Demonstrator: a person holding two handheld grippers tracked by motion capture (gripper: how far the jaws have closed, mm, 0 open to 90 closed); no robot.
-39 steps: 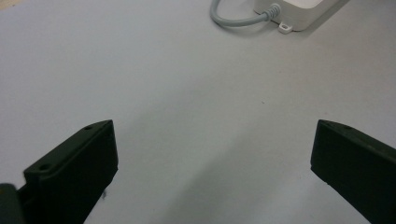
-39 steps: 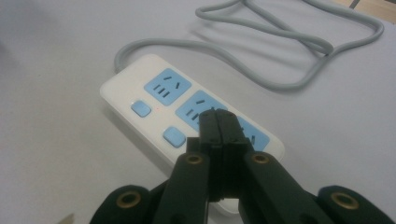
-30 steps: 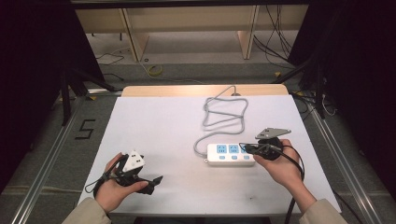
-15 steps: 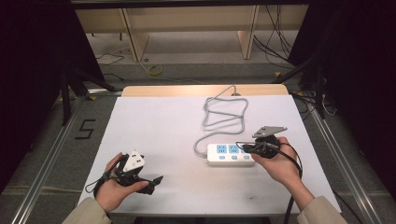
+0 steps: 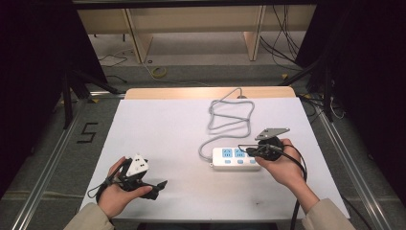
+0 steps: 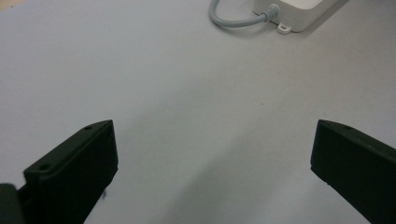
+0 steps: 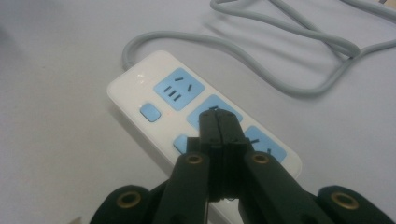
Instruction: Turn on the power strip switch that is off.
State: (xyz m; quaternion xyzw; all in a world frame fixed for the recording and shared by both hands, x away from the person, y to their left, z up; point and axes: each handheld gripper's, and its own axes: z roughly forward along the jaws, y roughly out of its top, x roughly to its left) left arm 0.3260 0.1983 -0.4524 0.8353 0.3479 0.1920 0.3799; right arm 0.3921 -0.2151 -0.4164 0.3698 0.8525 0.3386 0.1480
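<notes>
A white power strip with blue sockets lies right of the table's middle, and its grey cable loops toward the far edge. My right gripper is shut with nothing between its jaws. In the right gripper view its tips are over the middle socket of the strip, near the small blue switch; whether they touch it I cannot tell. My left gripper rests at the front left, open and empty. In the left gripper view its jaws stand wide over bare table, with the strip's cable end far ahead.
The white table top has a wooden strip along its far edge. Metal rails run along both sides of the table. Shelving legs and loose cables stand on the floor beyond it.
My right gripper has edged a little to the left over the power strip. The left hand has stayed put.
</notes>
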